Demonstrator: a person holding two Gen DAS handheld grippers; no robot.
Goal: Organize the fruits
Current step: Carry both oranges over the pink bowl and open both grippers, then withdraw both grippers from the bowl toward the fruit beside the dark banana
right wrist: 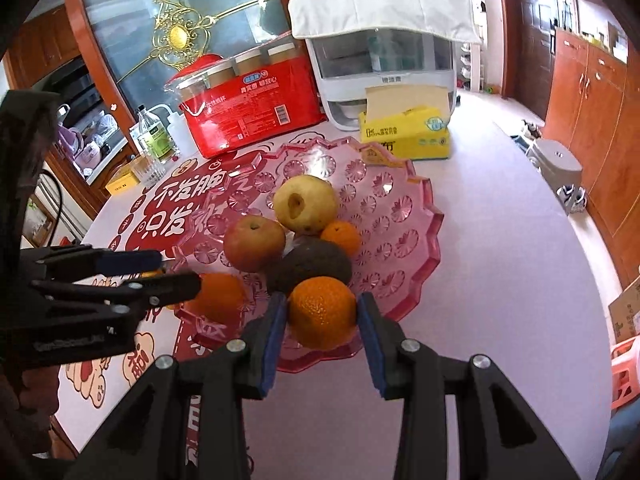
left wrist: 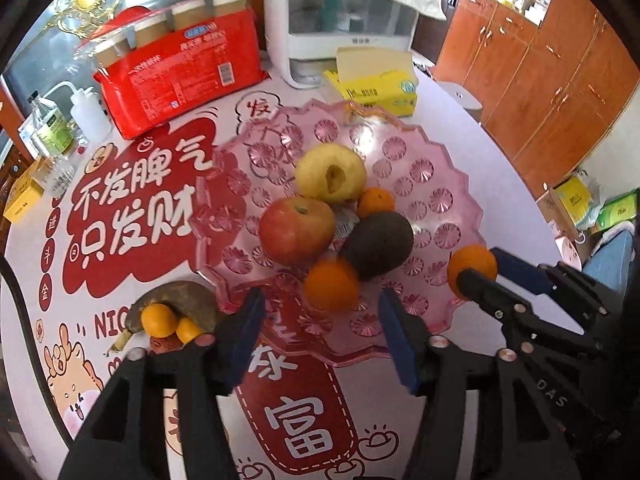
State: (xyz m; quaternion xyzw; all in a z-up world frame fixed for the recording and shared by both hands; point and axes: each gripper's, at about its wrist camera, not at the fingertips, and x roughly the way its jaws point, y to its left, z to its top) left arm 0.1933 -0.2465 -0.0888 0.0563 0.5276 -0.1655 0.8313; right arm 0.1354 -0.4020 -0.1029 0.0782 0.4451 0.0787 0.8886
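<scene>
A pink glass plate (left wrist: 440, 168) holds a yellow apple (left wrist: 330, 174), a red apple (left wrist: 296, 230), a dark avocado (left wrist: 378, 246) and a small orange (left wrist: 375, 202). My left gripper (left wrist: 321, 304) stands open over the plate's near rim. A blurred orange (left wrist: 331, 286) sits just past its fingertips, and the pads are clear of it. My right gripper (right wrist: 322, 304) is shut on another orange (right wrist: 322, 320) above the plate's near edge (right wrist: 424, 240). From the left wrist that orange (left wrist: 472, 266) shows at the right. Two small oranges (left wrist: 160, 320) lie off the plate beside a brown fruit (left wrist: 180, 296).
Behind the plate stand a red pack of cups (left wrist: 180, 76), a white appliance (left wrist: 344, 32) and a yellow tissue box (left wrist: 376, 84). Bottles (left wrist: 52, 128) and a small glass (left wrist: 60, 176) crowd the far left. The round table's edge (left wrist: 532, 208) curves past on the right.
</scene>
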